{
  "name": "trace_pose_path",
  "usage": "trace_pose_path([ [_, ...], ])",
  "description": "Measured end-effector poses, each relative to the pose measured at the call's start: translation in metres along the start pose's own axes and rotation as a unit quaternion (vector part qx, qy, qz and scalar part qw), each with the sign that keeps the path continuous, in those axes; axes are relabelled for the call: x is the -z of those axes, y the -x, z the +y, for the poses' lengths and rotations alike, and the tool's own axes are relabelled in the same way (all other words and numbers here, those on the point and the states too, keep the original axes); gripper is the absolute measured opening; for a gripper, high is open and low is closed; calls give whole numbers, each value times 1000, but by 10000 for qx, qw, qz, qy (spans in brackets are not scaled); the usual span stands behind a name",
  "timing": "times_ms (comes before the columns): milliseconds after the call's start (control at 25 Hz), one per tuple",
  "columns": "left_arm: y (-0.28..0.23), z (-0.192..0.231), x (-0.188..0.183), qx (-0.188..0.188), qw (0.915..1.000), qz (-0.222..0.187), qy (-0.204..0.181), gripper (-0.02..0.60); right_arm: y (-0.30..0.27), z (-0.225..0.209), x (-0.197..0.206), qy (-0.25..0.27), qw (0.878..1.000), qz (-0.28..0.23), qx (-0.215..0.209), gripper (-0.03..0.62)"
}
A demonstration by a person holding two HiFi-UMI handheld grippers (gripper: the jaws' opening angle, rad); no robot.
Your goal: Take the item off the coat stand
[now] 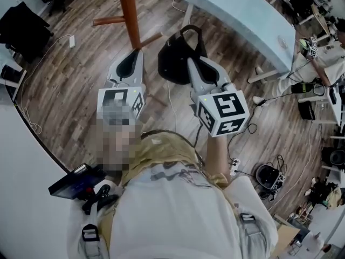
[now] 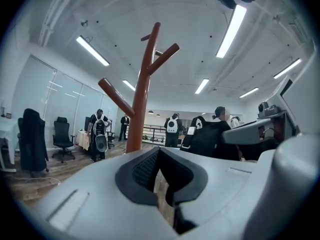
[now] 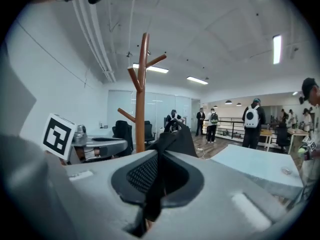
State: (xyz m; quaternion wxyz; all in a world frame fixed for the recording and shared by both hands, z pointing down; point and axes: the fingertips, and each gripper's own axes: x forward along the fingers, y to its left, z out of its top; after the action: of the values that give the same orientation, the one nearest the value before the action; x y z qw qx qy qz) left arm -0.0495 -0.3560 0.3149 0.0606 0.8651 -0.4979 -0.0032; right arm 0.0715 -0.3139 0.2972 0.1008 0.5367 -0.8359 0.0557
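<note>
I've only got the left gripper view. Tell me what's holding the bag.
Observer: The right gripper. Its jaws are shut on the strap of the black bag, which is off the coat stand.
Operator: Report what's on the bag's right.
Observer: A pale blue table, apart from the bag.
Operator: Place my gripper for me.
Observer: In the head view the left gripper is left of the bag, its tip by the stand's foot.

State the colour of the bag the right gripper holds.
Black fabric bag; head view shows it best.
</note>
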Motion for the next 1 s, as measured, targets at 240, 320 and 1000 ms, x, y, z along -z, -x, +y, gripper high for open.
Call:
trace_pose_path([
  [240, -1, -25, -16, 172, 9994, -266, -107, 0, -8, 0, -1, 80, 9960, -590, 673, 6],
  [320, 0, -30, -20, 205, 9990, -383, -92, 0, -8, 2, 0, 76, 9938, -752, 821, 6],
  [1000, -5, -47, -17, 463, 9981, -366, -158, 0, -6, 1, -1, 162, 9888, -991, 1104, 5],
])
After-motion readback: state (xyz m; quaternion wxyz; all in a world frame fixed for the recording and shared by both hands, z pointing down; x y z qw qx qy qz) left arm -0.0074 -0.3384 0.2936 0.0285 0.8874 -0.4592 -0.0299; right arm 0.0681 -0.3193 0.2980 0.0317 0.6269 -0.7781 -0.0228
